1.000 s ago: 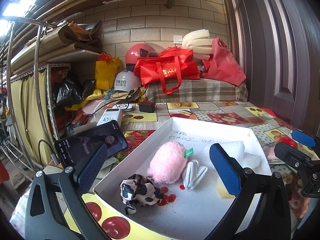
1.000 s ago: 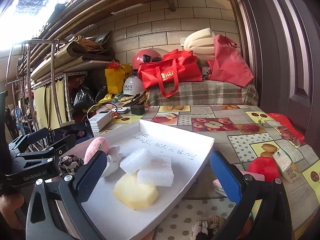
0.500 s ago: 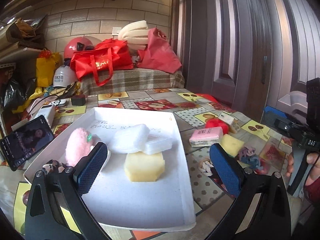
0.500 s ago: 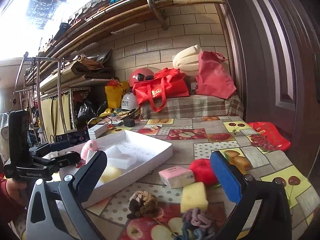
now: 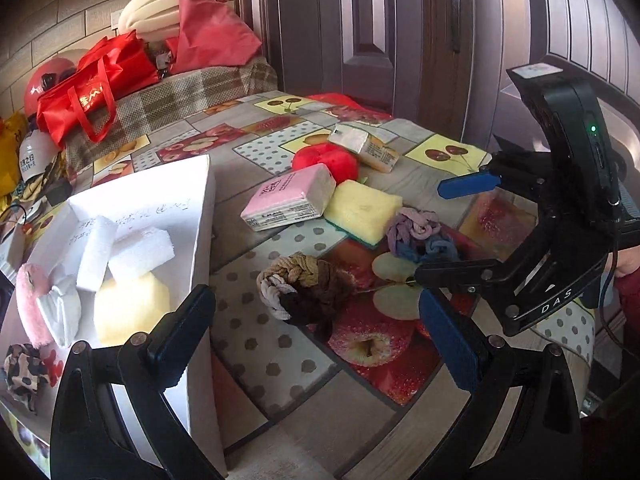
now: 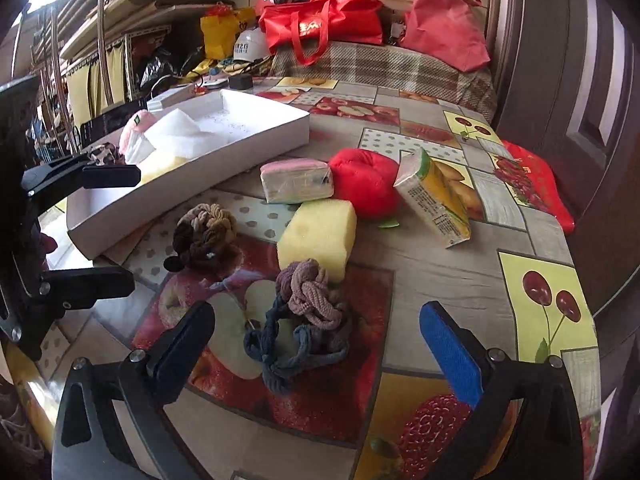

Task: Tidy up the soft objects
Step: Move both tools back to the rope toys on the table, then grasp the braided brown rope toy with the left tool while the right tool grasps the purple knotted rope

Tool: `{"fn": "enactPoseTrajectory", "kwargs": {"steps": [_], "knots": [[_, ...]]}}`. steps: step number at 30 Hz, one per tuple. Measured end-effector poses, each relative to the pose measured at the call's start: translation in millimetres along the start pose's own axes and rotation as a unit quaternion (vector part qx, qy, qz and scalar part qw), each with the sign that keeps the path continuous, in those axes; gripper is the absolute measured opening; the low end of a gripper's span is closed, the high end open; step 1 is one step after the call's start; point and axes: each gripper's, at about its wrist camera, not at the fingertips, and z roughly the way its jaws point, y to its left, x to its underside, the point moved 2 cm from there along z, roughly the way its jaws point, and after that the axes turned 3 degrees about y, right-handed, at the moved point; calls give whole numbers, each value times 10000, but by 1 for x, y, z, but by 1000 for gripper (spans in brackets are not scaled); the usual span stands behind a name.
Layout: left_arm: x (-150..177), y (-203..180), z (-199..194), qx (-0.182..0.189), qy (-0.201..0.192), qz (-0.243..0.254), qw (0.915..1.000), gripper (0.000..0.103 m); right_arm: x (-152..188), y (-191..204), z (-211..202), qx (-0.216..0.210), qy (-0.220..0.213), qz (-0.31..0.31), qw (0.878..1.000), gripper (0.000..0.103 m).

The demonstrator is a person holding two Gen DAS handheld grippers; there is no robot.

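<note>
My left gripper (image 5: 316, 340) is open and hovers just short of a brown knitted bundle (image 5: 308, 284) on the tablecloth, which lies between and ahead of its fingers. My right gripper (image 6: 316, 350) straddles a purple and blue knitted bundle (image 6: 308, 312). Its jaws are closing, and the pads stand clear of the yarn. In the right wrist view, the left gripper (image 6: 104, 230) sits left of the brown bundle (image 6: 208, 232). The white tray (image 5: 200, 184) at the left holds white foam blocks (image 5: 120, 248), a yellow sponge (image 5: 132, 308) and a pink fuzzy piece (image 5: 30, 304).
Behind the bundles lie a yellow sponge (image 6: 320, 236), a pink tissue pack (image 6: 298, 178), a red plush (image 6: 366, 188) and a yellow tissue pack (image 6: 434, 196). Red bags (image 6: 320, 24) and helmets sit at the back. A dark door stands at the right, and the table edge is near.
Both views have swung right, from the tray to the loose items. Both grippers have come down close to the knitted bundles. The right gripper's fingers stand slightly narrower.
</note>
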Motion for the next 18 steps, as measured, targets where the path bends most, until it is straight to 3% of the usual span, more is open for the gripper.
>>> {"fn": "enactPoseTrajectory", "kwargs": {"steps": [1,3,5,9,11,14,18], "knots": [[-2,-3,6,-76,100,42,9999,102,-1,2,7,-9,138,-85,9999,79],[-4,-5,14,-155,223,31,9996,102,-1,3,15,-163,361,-168,9991,41],[-4,-3,19,-169,310,-77,9993,102,3,2,10,-118,287,-300,9991,23],[-5,0,33,-54,583,-204,9981,93,11,-17,-10,-89,-24,-25,10000,22],[-6,-1,40,-57,739,-184,9971,83,14,-33,-18,-199,-205,342,9990,22],[-10,-3,51,-267,875,-157,9957,82,15,-47,-22,-371,-307,690,9965,22],[-15,-1,58,-376,903,-288,9948,82,14,-42,-22,-353,-314,615,9970,23]]}}
